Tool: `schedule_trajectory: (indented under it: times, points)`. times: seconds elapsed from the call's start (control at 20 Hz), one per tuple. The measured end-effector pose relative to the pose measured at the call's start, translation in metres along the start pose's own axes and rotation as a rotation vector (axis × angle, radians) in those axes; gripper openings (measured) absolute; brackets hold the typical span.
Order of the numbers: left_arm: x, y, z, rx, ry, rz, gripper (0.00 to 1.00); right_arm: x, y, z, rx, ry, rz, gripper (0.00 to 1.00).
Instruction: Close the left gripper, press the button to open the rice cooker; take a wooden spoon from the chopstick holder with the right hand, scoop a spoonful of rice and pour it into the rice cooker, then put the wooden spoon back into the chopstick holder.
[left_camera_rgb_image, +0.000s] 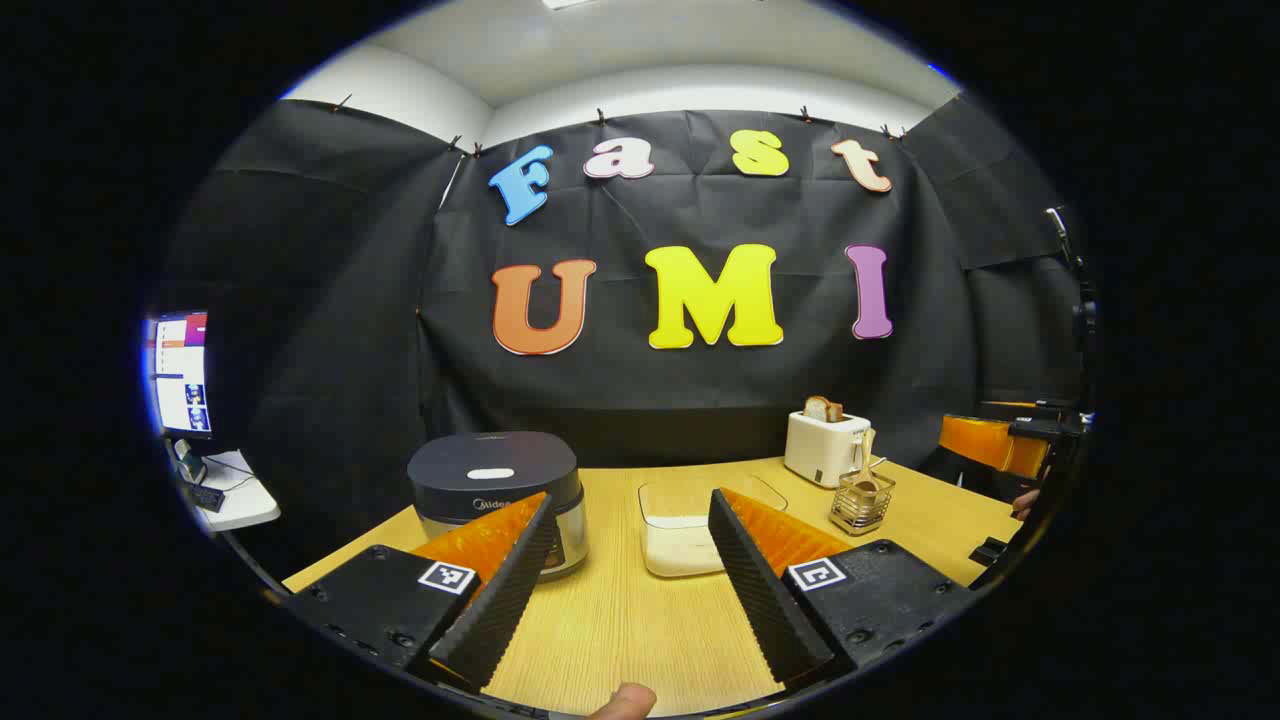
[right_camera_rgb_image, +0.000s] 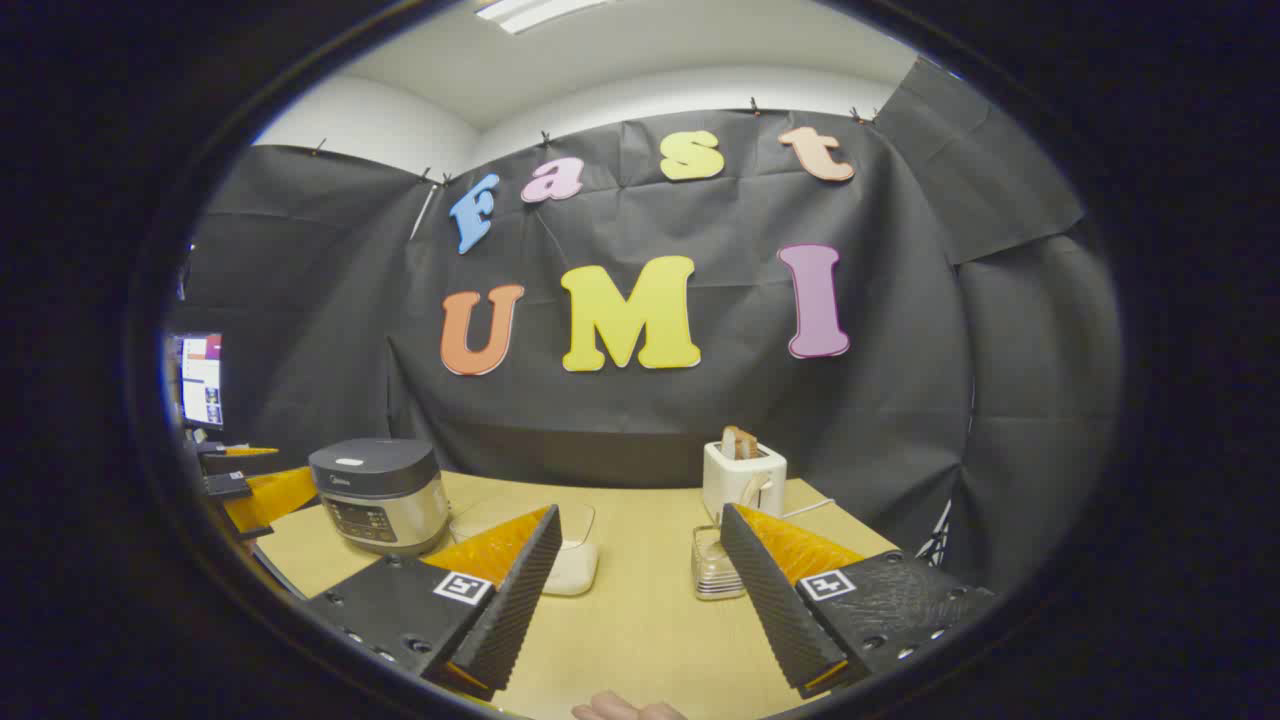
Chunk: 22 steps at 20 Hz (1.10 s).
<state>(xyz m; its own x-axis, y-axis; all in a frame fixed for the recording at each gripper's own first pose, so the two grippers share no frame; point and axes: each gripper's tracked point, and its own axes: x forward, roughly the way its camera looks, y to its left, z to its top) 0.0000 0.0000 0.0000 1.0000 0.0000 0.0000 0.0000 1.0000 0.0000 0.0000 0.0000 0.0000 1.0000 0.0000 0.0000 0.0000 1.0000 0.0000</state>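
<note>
Left gripper view: left gripper hangs above the table, jaws wide apart, nothing held. Rice cooker lid down, front-left; "Midea" partly readable. Rice container centre, chopstick holder with wooden spoon right. Risk: open fingers straddle the button, no press.

Right gripper view: right gripper open, empty. Holder sits behind its right finger; clipping it could tip it.

- Wooden table, light grain.
- Rice cooker, lid shut, at left.
- Clear rice container, centre.
- Wire chopstick holder beside white toaster, at right.
</note>
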Motion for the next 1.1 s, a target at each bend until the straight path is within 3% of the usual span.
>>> schedule_trajectory:
  times: [0.3,0.45,0.5,0.55,0.6,0.65,0.7,1.1]
  points:
    - [0.000,0.017,-0.001,-0.043,0.007,0.031,0.97,0.003,0.008,-0.002,-0.019,0.009,0.010,0.92]
    - [0.001,0.016,-0.002,-0.042,0.009,0.029,0.97,0.001,0.011,-0.001,-0.032,0.004,0.016,0.99]
    - [0.001,0.015,-0.002,-0.041,0.011,0.026,0.97,0.000,0.013,-0.001,-0.033,-0.001,0.025,0.92]
    - [0.000,0.014,-0.003,-0.039,0.012,0.020,0.97,-0.001,0.015,0.001,-0.032,-0.008,0.034,0.92]
    - [0.001,0.011,-0.003,-0.037,0.014,0.015,0.97,-0.002,0.016,0.002,-0.035,-0.012,0.036,0.99]
    - [0.001,0.010,-0.004,-0.034,0.015,0.010,0.97,-0.003,0.015,0.003,-0.041,-0.015,0.033,0.92]
    - [0.002,0.009,-0.005,-0.030,0.018,0.008,0.97,-0.002,0.015,0.001,-0.047,-0.017,0.032,0.96]
    - [0.005,0.010,-0.008,-0.030,0.023,0.014,0.97,0.010,0.005,-0.009,-0.047,-0.008,0.036,0.96]
